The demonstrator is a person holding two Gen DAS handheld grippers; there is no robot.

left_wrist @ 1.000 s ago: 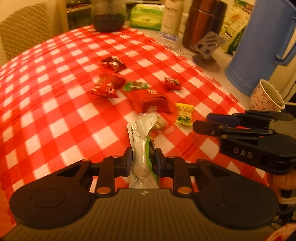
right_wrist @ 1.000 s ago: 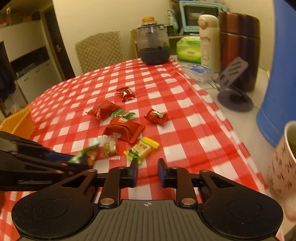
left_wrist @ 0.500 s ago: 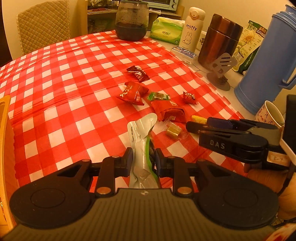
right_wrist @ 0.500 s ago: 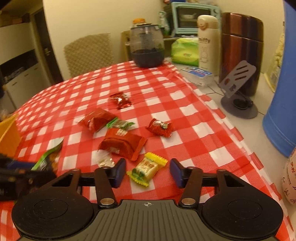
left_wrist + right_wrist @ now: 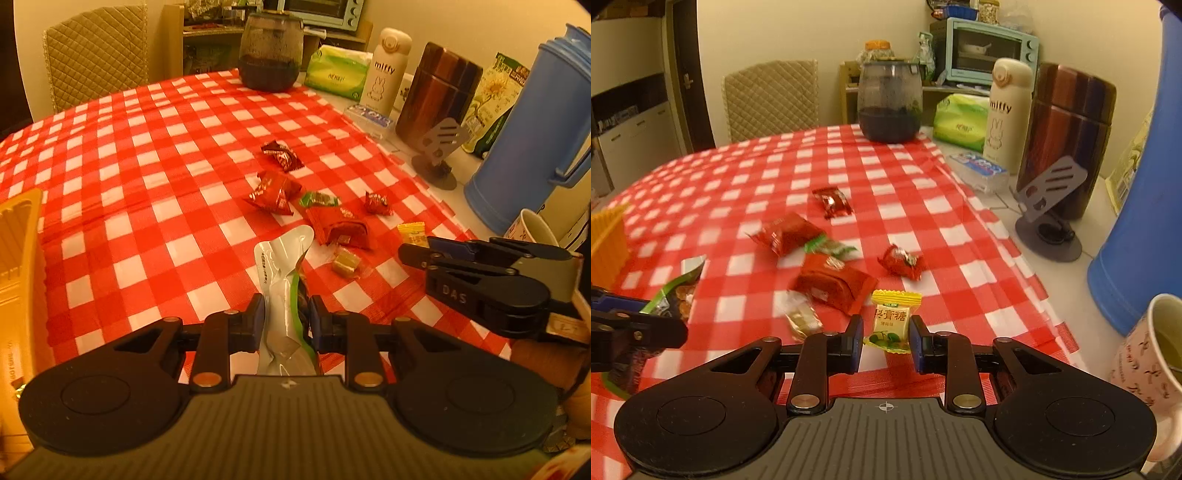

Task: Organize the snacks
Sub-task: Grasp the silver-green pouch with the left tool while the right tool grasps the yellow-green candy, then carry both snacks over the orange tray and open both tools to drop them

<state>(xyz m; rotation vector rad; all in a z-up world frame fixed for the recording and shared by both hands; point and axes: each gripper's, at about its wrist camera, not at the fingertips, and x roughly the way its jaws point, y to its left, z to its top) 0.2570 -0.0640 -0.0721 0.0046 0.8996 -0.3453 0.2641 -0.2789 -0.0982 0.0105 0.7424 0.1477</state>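
My left gripper (image 5: 286,308) is shut on a silver and green snack packet (image 5: 282,266), held above the red checked tablecloth (image 5: 147,177); the packet also shows in the right wrist view (image 5: 677,288). My right gripper (image 5: 886,338) is open, its jaws on either side of a yellow candy (image 5: 892,319) on the cloth. Several red snack packets (image 5: 833,282) and a clear-wrapped candy (image 5: 801,317) lie just beyond. The right gripper shows in the left wrist view (image 5: 417,251) by the yellow candy (image 5: 413,232).
An orange basket (image 5: 18,280) stands at the left edge. At the right are a blue jug (image 5: 1137,206), a paper cup (image 5: 1152,369), a brown flask (image 5: 1067,136), a grey stand (image 5: 1049,206), a white bottle (image 5: 1008,114) and a dark jar (image 5: 890,103).
My right gripper opened and moved forward until its jaws straddle the yellow candy. My left gripper pulled back and left with the packet, bringing the orange basket into view.
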